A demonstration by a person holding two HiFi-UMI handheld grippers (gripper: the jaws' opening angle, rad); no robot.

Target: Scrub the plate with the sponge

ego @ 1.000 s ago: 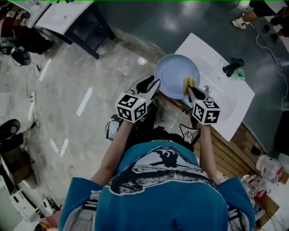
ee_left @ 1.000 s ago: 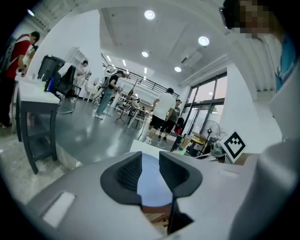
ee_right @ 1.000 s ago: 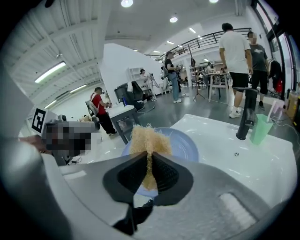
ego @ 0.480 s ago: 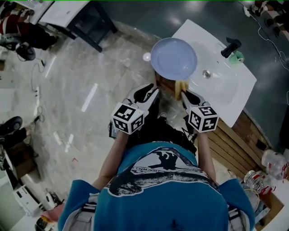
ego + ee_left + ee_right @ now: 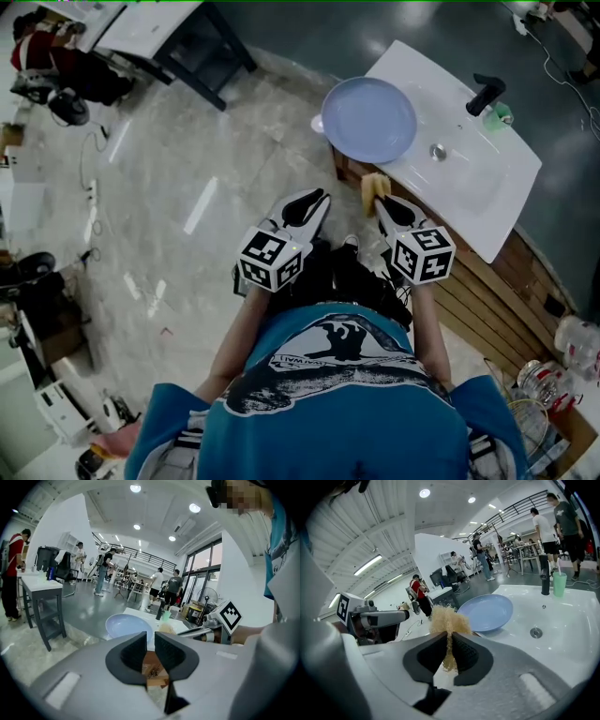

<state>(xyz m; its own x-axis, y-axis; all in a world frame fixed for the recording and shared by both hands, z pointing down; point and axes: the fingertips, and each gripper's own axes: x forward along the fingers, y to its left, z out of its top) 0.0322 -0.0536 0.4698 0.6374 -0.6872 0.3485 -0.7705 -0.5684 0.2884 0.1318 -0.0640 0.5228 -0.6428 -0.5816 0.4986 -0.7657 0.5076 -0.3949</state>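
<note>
Head view: plate (image 5: 368, 119) unheld at sink (image 5: 487, 192) edge

Right gripper (image 5: 382, 202) clamps the sponge (image 5: 372, 187), near of the plate, not touching. Left gripper (image 5: 312, 202), jaws just narrowed to an empty slit, steadies nothing; scrubbing could push the plate off the left rim.

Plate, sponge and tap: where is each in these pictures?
plate (image 5: 368, 119), head view, centre of its dish.
sponge (image 5: 449, 619), right gripper view, its fluffy top.
tap (image 5: 484, 95), head view, its black body.

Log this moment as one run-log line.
left gripper: empty, jaws just been closing, narrow gap | right gripper: shut on sponge | plate: on sink edge, apart from both grippers
</note>
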